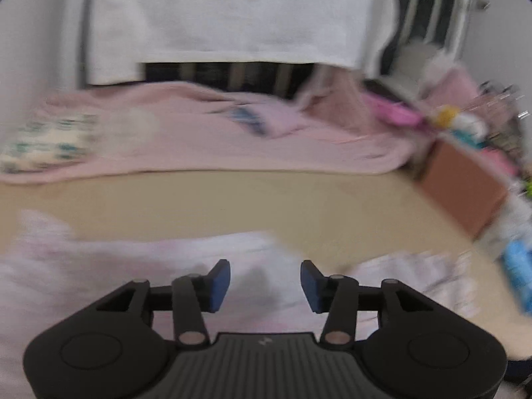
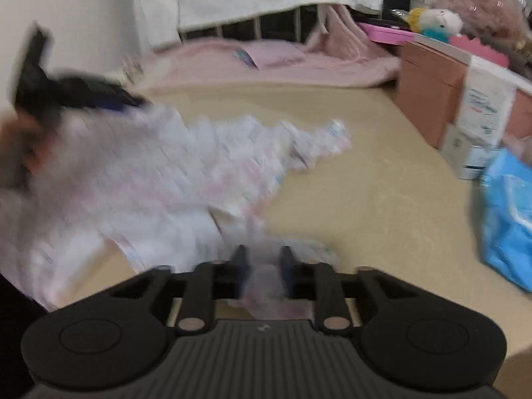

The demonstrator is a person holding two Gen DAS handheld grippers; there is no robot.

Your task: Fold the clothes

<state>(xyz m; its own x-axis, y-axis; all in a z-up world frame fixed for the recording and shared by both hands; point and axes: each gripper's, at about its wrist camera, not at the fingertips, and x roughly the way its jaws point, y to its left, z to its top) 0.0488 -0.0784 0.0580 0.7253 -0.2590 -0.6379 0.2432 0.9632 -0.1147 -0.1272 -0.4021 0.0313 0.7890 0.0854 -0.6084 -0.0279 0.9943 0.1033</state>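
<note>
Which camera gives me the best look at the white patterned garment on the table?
The right wrist view: the garment lies spread across the table, one part between the right tool fingers. The left wrist view shows only blurred patches around the open left tool.

My right gripper (image 2: pixel 262 267) is matt black plastic with a ribbed housing; its pads (image 2: pixel 287 266) are dull blue rubber-like material, and soft printed cloth of the garment (image 2: pixel 149 173) sits between them. The table (image 2: pixel 382 199) is smooth, matt beige. The blanket (image 2: pixel 299 66) along its far edge is fuzzy pink fabric. The blue bag (image 2: pixel 508 219) is glossy plastic film. The brown box (image 2: pixel 429 96) looks like matt cardboard.
</note>
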